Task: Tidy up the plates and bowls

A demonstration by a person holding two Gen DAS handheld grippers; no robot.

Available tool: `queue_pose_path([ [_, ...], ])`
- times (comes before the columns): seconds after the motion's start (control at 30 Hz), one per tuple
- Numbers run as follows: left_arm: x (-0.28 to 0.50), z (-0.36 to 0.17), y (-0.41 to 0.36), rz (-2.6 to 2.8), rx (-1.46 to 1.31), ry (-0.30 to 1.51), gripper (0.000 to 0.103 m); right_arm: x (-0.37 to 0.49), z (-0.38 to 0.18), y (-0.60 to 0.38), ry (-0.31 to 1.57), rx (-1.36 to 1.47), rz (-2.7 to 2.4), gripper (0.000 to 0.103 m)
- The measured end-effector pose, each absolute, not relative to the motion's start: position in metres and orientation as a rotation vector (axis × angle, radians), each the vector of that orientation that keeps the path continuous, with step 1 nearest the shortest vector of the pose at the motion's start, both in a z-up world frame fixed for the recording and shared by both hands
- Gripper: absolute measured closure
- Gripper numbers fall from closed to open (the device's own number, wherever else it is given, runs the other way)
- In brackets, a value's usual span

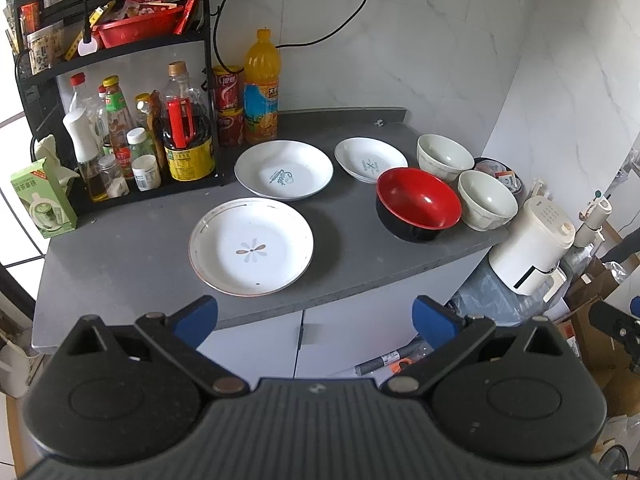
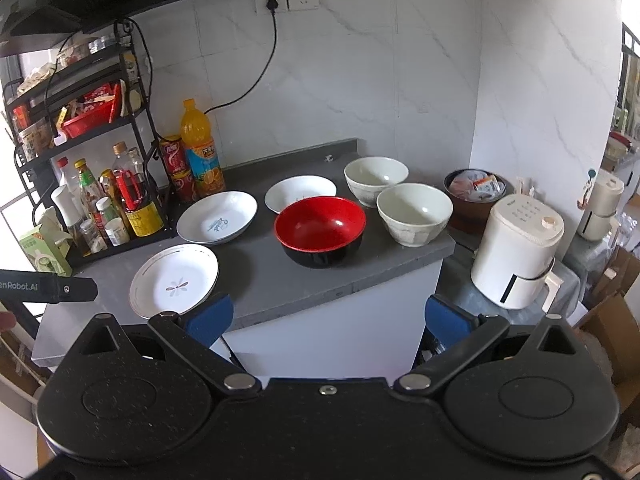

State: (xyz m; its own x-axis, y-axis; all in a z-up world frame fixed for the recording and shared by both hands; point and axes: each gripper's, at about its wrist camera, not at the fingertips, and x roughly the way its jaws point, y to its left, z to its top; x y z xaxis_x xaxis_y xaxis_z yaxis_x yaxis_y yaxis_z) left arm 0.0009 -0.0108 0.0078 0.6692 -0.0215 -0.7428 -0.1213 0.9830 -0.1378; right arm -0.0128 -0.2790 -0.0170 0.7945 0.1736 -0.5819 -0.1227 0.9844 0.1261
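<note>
Plates and bowls sit spread in a loose arc across a grey countertop (image 1: 132, 256), none yet stacked. Largest and nearest is the flower-patterned plate (image 1: 251, 246), lying flat at the front edge, directly ahead of the left gripper (image 1: 315, 320) and only slightly to its left; that gripper's blue-padded fingers are spread wide and hold nothing. Behind it rests a blue-printed plate (image 1: 284, 169), close to a rack of condiment bottles (image 1: 132, 136), and beyond that, toward the back, a smaller white plate (image 1: 370, 159). The right gripper (image 2: 326, 320), likewise splayed apart and empty, hangs off the counter's front edge with the red-and-black bowl (image 2: 320, 229) straight ahead of it, clearly the nearer claw for the bowls. Two pale bowls, one nearer (image 2: 414, 213) and one farther back (image 2: 376, 179), stand just beside each other at the counter's right end, right of the red bowl. Both claws are well short of any dish. Judging by the layout, plates fall naturally to the left hand and bowls to the right, each reached by moving forward and down over the counter edge. A white appliance (image 2: 516, 252) stands lower, off the counter's right side.
</note>
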Motion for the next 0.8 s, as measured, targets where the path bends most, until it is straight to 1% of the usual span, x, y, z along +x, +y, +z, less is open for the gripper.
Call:
queue_pose_path([
  [0.2,0.007,0.005,-0.016,0.084,-0.131,0.886,0.000,-0.008,-0.020,-0.282,0.645,0.104,0.167,0.000],
  [0.4,0.021,0.003,-0.015,0.100,-0.134,0.837,0.000,0.004,-0.024,-0.283,0.662,0.121,0.162,0.000],
  [0.8,0.085,-0.013,-0.007,0.088,-0.160,0.827,0.001,0.059,-0.035,-0.280,0.684,0.146,0.122,0.000],
])
